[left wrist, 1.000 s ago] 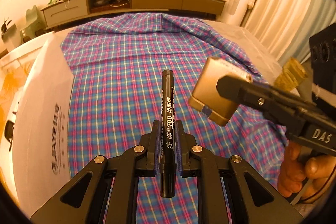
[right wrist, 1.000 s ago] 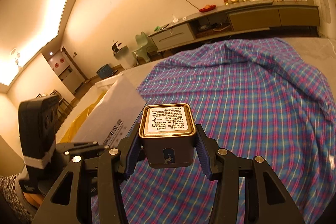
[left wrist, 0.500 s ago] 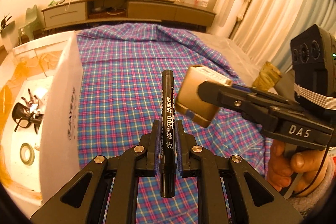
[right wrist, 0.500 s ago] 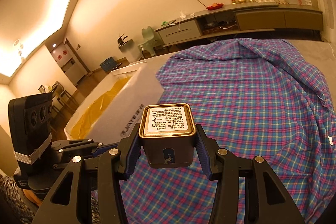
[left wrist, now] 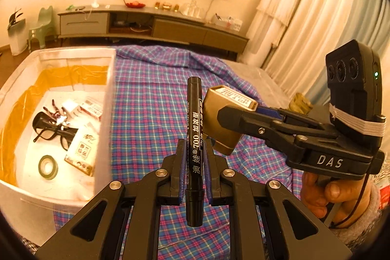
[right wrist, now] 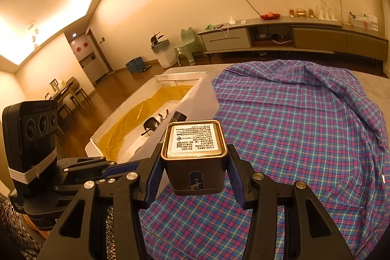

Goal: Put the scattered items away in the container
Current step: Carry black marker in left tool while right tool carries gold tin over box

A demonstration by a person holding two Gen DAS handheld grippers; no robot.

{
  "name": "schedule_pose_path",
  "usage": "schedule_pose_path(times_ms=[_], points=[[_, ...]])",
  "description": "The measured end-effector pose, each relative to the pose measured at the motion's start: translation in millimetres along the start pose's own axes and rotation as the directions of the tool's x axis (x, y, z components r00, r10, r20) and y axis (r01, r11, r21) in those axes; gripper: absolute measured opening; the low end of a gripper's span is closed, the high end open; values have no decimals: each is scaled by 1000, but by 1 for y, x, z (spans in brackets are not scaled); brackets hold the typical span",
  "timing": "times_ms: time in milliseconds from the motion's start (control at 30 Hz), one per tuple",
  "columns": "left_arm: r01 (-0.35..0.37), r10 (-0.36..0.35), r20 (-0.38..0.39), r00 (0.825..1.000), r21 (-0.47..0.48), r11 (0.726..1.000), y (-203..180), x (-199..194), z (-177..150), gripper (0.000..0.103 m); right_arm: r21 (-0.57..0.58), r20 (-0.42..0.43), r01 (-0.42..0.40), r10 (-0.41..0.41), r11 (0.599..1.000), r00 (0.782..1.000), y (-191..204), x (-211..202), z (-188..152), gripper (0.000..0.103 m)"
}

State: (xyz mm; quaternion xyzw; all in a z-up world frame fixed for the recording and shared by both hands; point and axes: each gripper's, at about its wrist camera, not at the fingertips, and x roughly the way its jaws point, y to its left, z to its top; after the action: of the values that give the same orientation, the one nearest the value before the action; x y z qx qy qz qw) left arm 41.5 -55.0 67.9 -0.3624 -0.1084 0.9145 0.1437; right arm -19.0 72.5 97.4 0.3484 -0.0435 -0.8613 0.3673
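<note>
Glasses (left wrist: 52, 129), tape (left wrist: 48, 167) and packets already lie in the box (left wrist: 107, 99); left gripper (left wrist: 193, 157) pinches a marker (left wrist: 194, 128), right gripper (right wrist: 193, 172) a tin (right wrist: 193, 157), neither yet dropped in.

The marker (left wrist: 194, 138) sits clamped between the left gripper (left wrist: 194, 150)'s jaws, pointing forward over the cloth (left wrist: 151, 118). Just to its right, the tin (left wrist: 219, 123) is held in the right gripper (right wrist: 193, 174)'s jaws, also above the cloth. Left of both stands the container (left wrist: 107, 99), its wall beside the cloth's edge. Inside it lie glasses (left wrist: 48, 130), a tape roll (left wrist: 48, 167) nearer the camera, and small boxes (left wrist: 81, 150) against the right wall. Behind everything, a long cabinet (left wrist: 156, 26) runs along the far wall.
</note>
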Motion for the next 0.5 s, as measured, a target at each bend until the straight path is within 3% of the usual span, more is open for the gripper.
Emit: schedule_pose_path(times_ms=[500], points=[[-3, 13, 91, 996, -104, 995, 57, -49, -5, 13, -96, -32, -39, 36, 995, 999, 57, 22, 19, 50]])
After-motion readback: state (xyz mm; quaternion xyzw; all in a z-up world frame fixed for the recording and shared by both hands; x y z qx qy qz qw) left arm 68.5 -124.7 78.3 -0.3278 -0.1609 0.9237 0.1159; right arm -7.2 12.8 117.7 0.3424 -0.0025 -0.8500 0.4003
